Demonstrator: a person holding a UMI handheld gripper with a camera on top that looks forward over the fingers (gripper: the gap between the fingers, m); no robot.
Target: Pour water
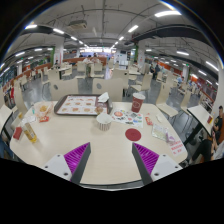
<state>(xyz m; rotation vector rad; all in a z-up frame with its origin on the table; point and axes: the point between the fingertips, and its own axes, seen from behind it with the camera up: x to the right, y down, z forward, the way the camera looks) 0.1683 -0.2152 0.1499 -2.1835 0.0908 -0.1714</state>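
The pouring had not begun, as far as could be judged: the claw (111,158) stood wide open and held nothing, its two purple-padded fingers (76,155) spread apart above the near edge of the pale round counter (95,150). Everything remained to be done: reaching in, taking hold of a vessel, tipping it over another. Beyond the fingers, near the middle of the counter, stood a whitish ribbed cup (103,121), upright and untouched, probably one of the vessels meant; whether it held water could not be told. A dark red cup (137,104) stood farther back to one side, also upright, and a flat red disc (133,134), perhaps a lid or coaster, lay nearer between them. A tray with a patterned surface (78,104) sat behind the whitish cup, well apart from the claw.
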